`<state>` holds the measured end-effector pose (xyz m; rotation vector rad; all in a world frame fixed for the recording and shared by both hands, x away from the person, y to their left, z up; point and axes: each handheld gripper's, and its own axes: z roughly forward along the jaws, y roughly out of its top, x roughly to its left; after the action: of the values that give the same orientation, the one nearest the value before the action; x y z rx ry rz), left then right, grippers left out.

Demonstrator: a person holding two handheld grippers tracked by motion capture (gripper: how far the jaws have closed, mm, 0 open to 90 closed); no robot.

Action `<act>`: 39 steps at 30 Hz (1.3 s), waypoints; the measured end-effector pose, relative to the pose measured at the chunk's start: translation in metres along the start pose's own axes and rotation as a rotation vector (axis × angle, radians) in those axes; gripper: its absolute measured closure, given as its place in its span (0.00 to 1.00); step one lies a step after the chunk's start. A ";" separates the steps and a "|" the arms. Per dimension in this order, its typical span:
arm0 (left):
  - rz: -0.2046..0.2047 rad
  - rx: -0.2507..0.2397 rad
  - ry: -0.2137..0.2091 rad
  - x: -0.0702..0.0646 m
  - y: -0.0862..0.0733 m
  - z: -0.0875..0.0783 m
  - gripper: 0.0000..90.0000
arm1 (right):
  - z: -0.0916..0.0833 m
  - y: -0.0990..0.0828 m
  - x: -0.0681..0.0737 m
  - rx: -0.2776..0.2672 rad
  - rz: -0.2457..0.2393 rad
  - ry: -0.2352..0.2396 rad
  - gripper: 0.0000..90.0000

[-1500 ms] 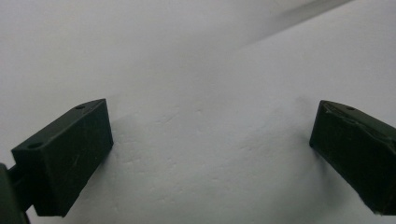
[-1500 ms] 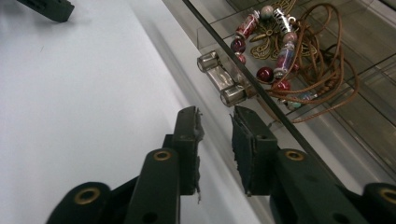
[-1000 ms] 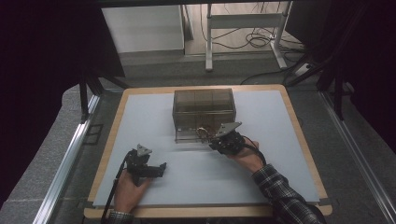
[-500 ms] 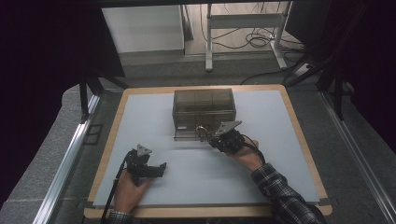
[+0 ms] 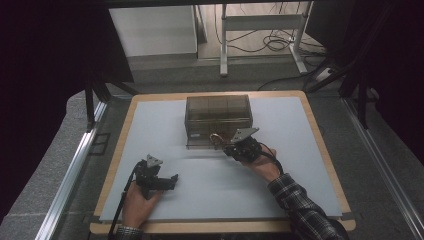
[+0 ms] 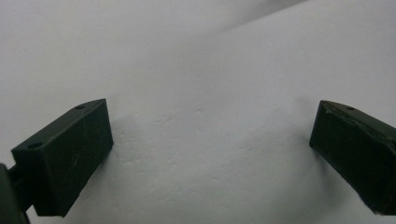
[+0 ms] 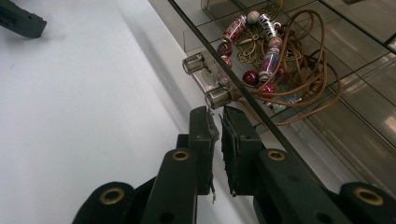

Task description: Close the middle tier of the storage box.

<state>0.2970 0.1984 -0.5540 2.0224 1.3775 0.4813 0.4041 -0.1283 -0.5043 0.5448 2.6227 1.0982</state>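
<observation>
Right gripper (image 7: 216, 123) sits at the near front of the smoky clear box (image 5: 218, 120), its jaws drawn almost together with a thin slit between them and nothing visibly caught there. Just past the tips is the box's clear handle (image 7: 205, 80), and behind the wall lies a beaded cord necklace (image 7: 266, 51) (red, striped and pale beads on brown cord). Left gripper (image 6: 210, 144) rests low on the white mat (image 5: 160, 130), well apart from the box, jaws spread wide and empty.

Smoky brown clear box (image 5: 218, 117); red and striped beads (image 7: 261, 49); plaid sleeve (image 5: 305, 212); white mat (image 5: 150, 130)
</observation>
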 end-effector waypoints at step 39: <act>0.000 0.000 0.000 0.000 0.000 0.000 0.00 | 0.005 0.006 -0.010 -0.016 0.003 -0.026 0.90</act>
<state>0.2970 0.1984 -0.5540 2.0224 1.3776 0.4813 0.4161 -0.1259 -0.5028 0.5566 2.5895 1.1046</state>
